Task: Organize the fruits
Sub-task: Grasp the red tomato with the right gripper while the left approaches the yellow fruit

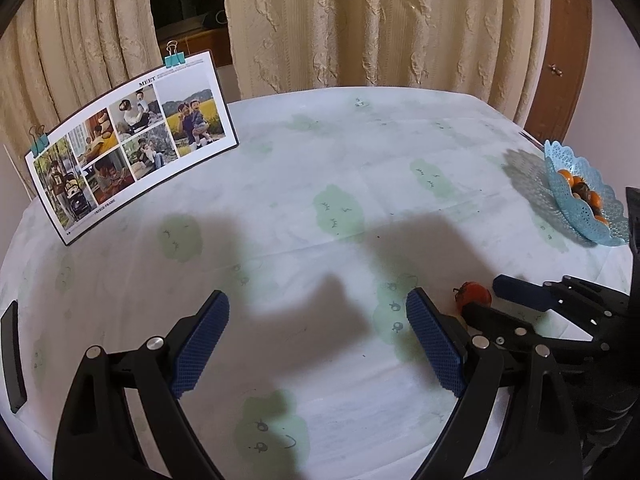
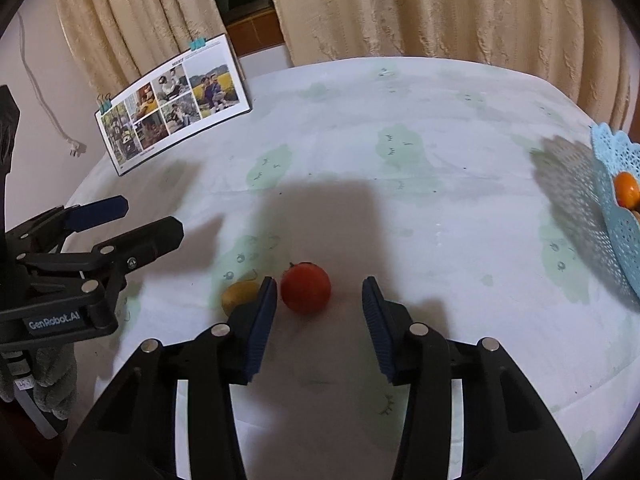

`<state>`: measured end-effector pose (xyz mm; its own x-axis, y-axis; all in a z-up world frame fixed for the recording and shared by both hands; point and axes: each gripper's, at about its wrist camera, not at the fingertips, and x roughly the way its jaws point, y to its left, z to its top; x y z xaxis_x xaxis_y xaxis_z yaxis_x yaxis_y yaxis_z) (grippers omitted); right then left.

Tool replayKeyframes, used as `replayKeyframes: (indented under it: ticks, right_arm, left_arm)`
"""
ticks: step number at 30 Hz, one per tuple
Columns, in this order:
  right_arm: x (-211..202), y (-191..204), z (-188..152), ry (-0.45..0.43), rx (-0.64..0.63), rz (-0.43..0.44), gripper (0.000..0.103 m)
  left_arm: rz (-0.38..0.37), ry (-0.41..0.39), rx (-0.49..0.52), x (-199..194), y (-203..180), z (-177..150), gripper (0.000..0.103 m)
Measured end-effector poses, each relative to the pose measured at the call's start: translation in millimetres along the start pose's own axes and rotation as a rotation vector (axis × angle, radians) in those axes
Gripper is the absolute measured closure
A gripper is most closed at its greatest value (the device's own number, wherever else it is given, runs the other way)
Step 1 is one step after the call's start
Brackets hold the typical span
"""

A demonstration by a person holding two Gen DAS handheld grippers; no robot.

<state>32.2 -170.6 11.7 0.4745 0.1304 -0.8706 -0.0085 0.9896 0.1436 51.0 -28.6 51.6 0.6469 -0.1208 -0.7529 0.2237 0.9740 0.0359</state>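
Lay on the cloth-covered counter [image 2: 400, 240], a red fruit [image 2: 305, 287], round, stalk uppermost, loose and not yet gathered. Sat well off to the right of that red fruit, at the counter's edge, a pale blue lace-edged basket [image 2: 616, 236] with orange fruits [image 2: 626, 189] and something darker already inside, so judged the collecting place, with the red fruit still to be carried over. Lay just left of the red fruit a smaller yellow fruit [image 2: 239, 295], half hidden behind the near left finger, apparently next in line. Hung over the red fruit, tilted steeply down toward the cloth, the right gripper [image 2: 320, 300]: jaws partly open, straddling the red fruit, left pad very close to its skin, right pad plainly apart, so nothing gripped as yet. Seemed set that way so the jaws could close across the fruit's widest part. Waited to the left of the red fruit the left gripper [image 1: 318, 332], angled down less steeply, jaws spread wide over bare cloth and empty, probably kept clear so as not to crowd the pick. Stood far behind the red fruit, toward the curtains [image 2: 440, 8], a clipped photo card [image 2: 172, 100], upright and leaning, no part of the sorting. Showed at the left edge of the right wrist view a grey-gloved hand [image 2: 52, 384] around the left gripper's handle.
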Motion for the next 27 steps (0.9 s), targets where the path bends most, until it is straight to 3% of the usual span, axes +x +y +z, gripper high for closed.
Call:
replayKeyframes:
  ticks: [3, 7, 13, 20, 23, 27]
  right_arm:
    - [5.1, 3.0, 3.5, 0.006, -0.011, 0.007, 0.057]
    - [9.5, 6.3, 6.2, 0.016, -0.027, 0.011, 0.075]
    - [-8.2, -3.5, 5.2, -0.028, 0.007, 0.017, 0.076]
    - [-46.4, -43.1, 6.0, -0.124, 0.109, -0.039, 0.075]
    - [-63.2, -58.3, 6.6, -0.167, 0.144, -0.065, 0.075]
    - [-84.6, -78.7, 7.2, -0.219, 0.184, -0.106, 0.075]
  left_arm:
    - [-0.007, 0.001, 0.004, 0.0, -0.6, 0.3, 0.013]
    - [-0.014, 0.003, -0.001, 0.0, -0.2, 0.1, 0.013]
    - [-0.064, 0.032, -0.007, 5.8, -4.0, -2.7, 0.013]
    - [-0.130, 0.061, 0.042, 11.5, -28.1, -9.7, 0.014]
    - [-0.145, 0.071, 0.065, 14.2, -40.4, -11.5, 0.020]
    - [-0.165, 0.093, 0.087, 18.9, -56.5, -14.3, 0.038]
